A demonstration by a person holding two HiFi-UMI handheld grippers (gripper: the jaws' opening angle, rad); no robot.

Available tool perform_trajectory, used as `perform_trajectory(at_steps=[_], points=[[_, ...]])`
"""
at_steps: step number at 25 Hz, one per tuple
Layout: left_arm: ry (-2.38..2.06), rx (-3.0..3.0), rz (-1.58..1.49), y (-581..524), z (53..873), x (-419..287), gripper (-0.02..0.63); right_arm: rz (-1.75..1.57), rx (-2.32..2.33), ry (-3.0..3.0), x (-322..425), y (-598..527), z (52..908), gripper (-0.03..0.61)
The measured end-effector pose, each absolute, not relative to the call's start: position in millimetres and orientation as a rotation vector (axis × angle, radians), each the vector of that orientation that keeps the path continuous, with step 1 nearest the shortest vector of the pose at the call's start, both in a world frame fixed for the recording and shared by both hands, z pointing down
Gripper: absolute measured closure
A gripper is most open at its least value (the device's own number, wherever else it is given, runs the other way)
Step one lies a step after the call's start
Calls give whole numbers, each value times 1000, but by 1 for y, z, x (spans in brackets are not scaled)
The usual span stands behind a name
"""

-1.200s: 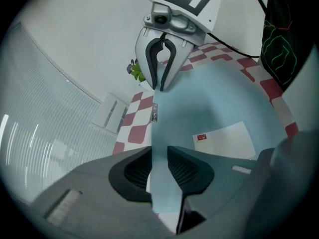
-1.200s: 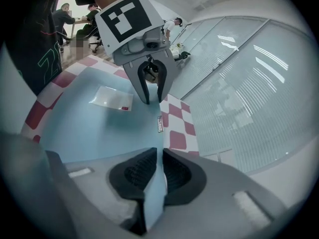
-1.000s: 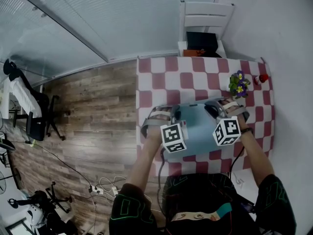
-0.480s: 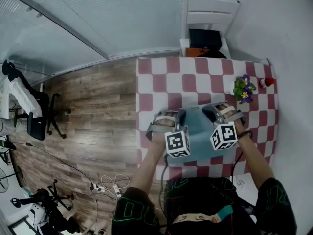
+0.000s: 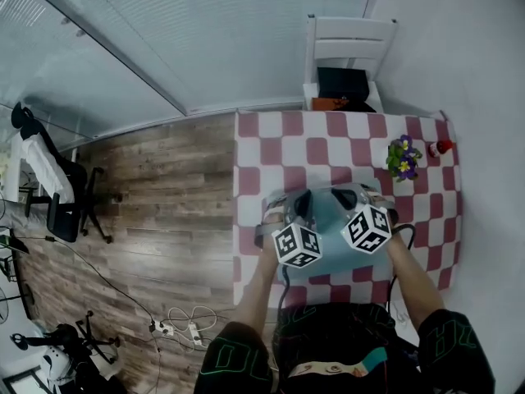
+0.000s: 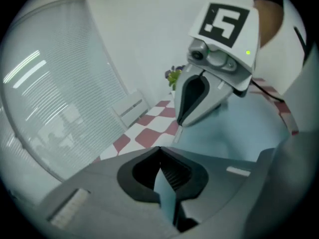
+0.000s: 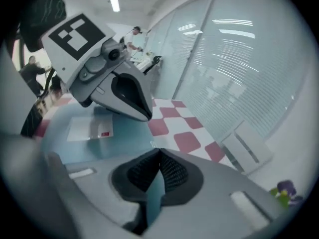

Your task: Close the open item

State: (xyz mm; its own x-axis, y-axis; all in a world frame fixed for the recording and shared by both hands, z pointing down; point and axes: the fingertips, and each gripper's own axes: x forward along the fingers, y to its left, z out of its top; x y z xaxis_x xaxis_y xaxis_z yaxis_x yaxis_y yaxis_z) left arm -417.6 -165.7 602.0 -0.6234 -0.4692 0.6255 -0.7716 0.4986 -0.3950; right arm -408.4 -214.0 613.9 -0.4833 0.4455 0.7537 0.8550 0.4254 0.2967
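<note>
A light blue flat case [image 5: 332, 213] lies on the red-and-white checked table [image 5: 262, 150], just in front of me. My left gripper [image 5: 287, 206] is at the case's left side and my right gripper [image 5: 363, 194] at its right side. In the left gripper view the left gripper [image 6: 159, 151] is shut on a thin light blue edge of the case [image 6: 244, 133], with the right gripper [image 6: 180, 123] just beyond. In the right gripper view the right gripper [image 7: 158, 153] pinches the same kind of thin blue edge, and the case [image 7: 75, 146] shows a white label.
A small pot of purple and yellow flowers [image 5: 404, 158] and a little red figure [image 5: 443, 147] stand at the table's far right. A white chair [image 5: 350, 35] with a dark bag sits behind the table. Wooden floor and an office chair [image 5: 57, 187] lie to the left.
Both grippers have rolled, their marker cubes now turned, and have come closer together over the blue case. The case looks smaller and flatter between them than before.
</note>
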Motion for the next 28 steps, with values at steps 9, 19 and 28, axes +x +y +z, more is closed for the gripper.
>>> perform_trajectory(at_steps=[9,19,28], points=[[-2614,875,407,-146,514,-431,604,-425,-942,-2460,-419,-223,531,575],[-2884,693,325,-123,414,-420,604,-533,-738,-2673,-410,-239,450,575],[-3001,584,212,-117,363,-395,604,-334,-601,-2887,-395,-265,383,575]])
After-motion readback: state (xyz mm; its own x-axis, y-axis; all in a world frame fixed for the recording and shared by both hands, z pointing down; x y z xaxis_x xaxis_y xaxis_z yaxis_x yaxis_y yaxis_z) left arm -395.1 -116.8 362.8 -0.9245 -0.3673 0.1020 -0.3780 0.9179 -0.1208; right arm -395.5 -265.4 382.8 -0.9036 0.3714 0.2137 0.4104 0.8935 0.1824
